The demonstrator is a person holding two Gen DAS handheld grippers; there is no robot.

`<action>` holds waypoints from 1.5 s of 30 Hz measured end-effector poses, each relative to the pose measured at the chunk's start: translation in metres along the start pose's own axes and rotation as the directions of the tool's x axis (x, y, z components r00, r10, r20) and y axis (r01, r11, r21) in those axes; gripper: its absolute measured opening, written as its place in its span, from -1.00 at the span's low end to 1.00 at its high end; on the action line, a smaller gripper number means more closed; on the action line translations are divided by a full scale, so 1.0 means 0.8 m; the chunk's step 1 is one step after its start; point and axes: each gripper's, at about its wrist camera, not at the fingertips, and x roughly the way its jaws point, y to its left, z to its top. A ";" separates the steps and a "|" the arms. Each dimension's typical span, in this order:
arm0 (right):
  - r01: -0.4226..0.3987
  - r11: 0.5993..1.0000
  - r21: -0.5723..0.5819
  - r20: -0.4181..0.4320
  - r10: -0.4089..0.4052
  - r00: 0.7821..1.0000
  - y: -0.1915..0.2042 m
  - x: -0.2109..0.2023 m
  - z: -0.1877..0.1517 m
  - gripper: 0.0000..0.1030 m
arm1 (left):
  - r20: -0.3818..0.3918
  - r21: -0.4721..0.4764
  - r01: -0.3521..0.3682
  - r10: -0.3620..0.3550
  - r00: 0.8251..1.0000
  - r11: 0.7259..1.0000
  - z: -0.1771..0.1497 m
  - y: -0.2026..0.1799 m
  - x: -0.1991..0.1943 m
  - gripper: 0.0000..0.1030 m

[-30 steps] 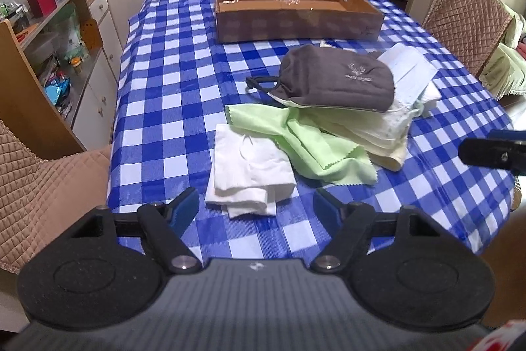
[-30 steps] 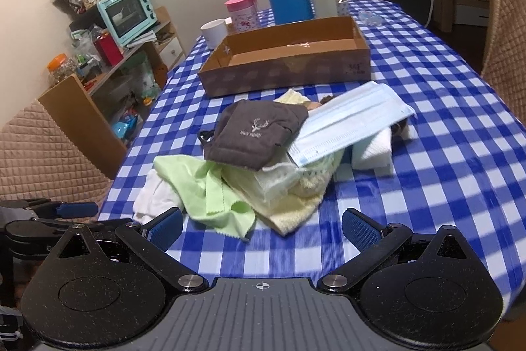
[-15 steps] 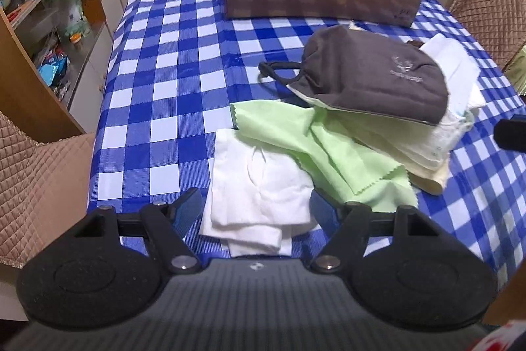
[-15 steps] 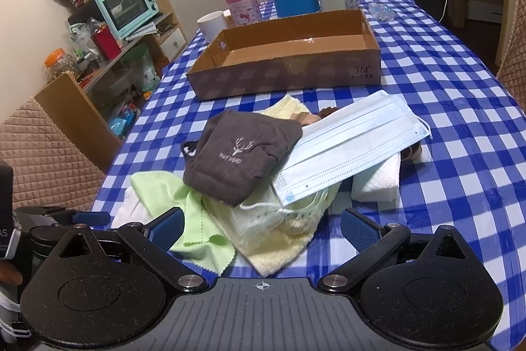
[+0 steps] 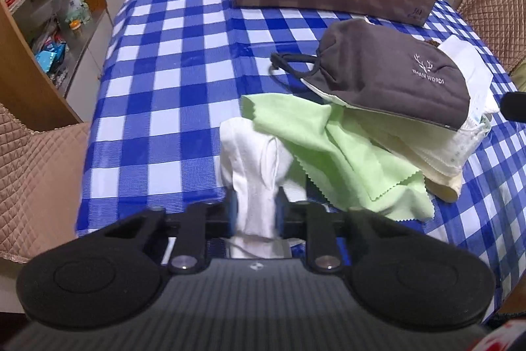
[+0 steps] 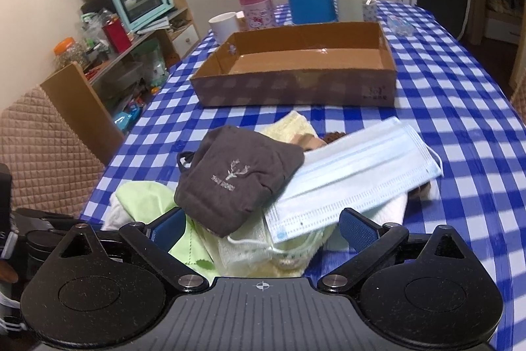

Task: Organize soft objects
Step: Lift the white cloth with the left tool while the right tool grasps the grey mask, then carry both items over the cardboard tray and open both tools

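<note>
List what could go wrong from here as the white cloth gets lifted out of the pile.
1. The left tongs are closing on the white cloth, whose far end lies under the green cloth; lifting may drag it along.
2. The grey mask rests on that pile and could slide off.
3. The blue mask lies loosely on top and may slip off.

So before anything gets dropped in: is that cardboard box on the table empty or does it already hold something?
Empty, as far as visible: the cardboard box shows bare brown floor; its near strip is hidden.
</note>
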 end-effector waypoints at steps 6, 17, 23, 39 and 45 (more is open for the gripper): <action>-0.020 0.997 -0.079 -0.011 0.020 1.000 0.009 0.022 0.012 0.81 | 0.040 -0.065 -0.070 0.073 0.997 0.995 0.003 0.018 -0.031 -0.73; -0.023 0.980 -0.196 -0.079 0.008 0.997 0.019 0.088 0.026 0.15 | 0.090 -0.137 -0.146 0.159 0.983 0.980 0.030 0.036 -0.069 -0.72; -0.051 0.970 -0.236 -0.069 0.036 0.997 0.013 0.086 0.028 -0.79 | 0.090 -0.139 -0.145 0.158 0.983 0.980 0.034 0.028 -0.072 -0.72; -0.154 0.978 -0.140 0.147 0.175 0.974 -0.001 0.023 0.112 -0.89 | 0.204 -0.077 -0.126 0.140 0.969 0.989 0.105 0.008 -0.088 -0.72; -0.150 0.984 -0.097 0.219 0.168 0.961 -0.027 0.013 0.155 -0.89 | 0.248 -0.031 -0.106 0.110 0.962 0.994 0.154 -0.009 -0.076 -0.72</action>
